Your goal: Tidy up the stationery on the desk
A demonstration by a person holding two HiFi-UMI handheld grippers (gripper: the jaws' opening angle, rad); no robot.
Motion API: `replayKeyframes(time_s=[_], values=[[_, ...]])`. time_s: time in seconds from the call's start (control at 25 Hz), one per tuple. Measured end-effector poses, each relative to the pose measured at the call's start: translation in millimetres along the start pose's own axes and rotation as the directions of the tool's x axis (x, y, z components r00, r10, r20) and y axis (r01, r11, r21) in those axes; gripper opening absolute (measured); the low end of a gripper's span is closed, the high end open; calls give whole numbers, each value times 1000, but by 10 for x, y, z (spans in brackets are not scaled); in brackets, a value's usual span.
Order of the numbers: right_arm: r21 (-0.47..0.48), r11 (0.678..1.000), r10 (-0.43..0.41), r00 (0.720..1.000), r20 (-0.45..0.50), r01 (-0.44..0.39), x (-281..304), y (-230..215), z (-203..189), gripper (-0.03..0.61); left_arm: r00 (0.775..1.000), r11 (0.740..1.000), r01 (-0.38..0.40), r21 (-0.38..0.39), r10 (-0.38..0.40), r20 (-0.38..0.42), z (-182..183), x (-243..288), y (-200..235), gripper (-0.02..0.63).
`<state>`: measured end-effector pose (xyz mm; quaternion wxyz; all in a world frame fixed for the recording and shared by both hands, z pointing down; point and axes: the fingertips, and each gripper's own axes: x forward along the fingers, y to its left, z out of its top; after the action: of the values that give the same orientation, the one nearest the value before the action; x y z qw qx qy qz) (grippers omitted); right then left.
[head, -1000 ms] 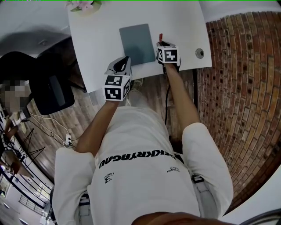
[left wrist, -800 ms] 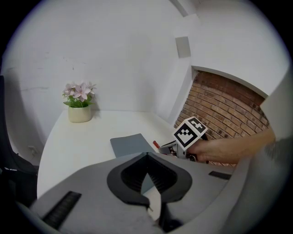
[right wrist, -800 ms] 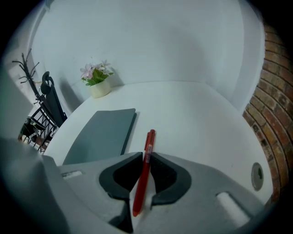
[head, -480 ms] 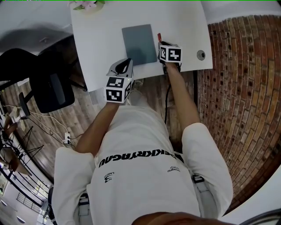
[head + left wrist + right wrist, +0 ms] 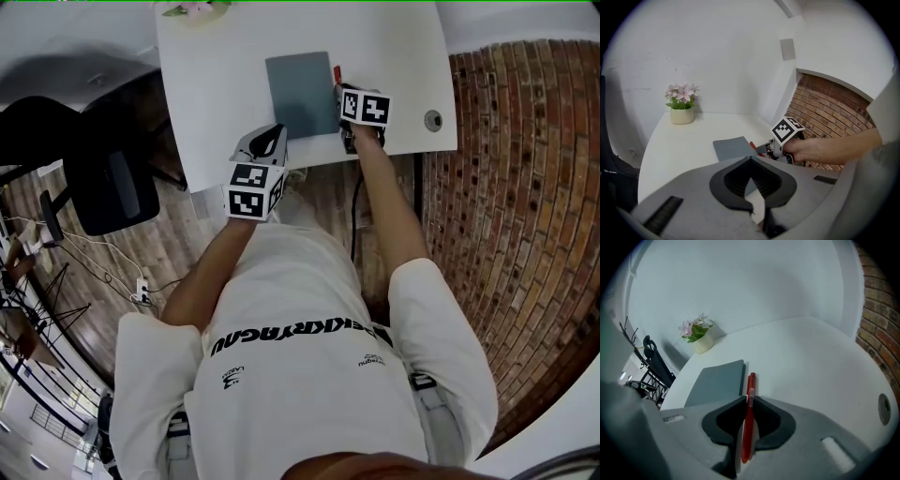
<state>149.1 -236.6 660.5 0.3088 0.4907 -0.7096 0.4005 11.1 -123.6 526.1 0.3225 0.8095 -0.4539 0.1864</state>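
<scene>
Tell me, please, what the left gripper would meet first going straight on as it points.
Probably the grey notebook on the white desk, just ahead of the left gripper, though depth is hard to judge.

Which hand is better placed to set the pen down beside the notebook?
The right. The right gripper holds the red pen in its jaws, beside the grey notebook; the left gripper sits at the desk's near edge, empty.

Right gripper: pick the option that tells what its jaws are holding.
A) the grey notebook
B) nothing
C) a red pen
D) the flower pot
C: the right gripper has its jaws shut on a red pen that runs along them, while the grey notebook lies flat on the desk beside it.
</scene>
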Motion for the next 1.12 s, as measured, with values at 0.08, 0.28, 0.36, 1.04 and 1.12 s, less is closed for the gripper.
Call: replayKeyframes(time_s=[0.08,0.28,0.36,1.04,1.12], values=[[-18,1000,-9,1000,-5,9,20,9,9,49,1000,1000,-1,-3,1,-2,-12,-1,10,-2],[-75,997,-33,999,-13,32,42,18,9,54,1000,1000,2,-9,-2,-4,-35,2,40,-2],[-79,996,-34,999,-13,33,44,18,5,57,1000,1000,2,-8,-2,-3,-33,5,46,-2],[-43,995,95,964,247,-87,-918,395,420,81,998,999,20,31,-22,56,277,-275,-97,-2],[-52,994,107,950,294,-96,-1099,523,514,81,996,999,22,44,-25,80,395,-331,-104,-2]])
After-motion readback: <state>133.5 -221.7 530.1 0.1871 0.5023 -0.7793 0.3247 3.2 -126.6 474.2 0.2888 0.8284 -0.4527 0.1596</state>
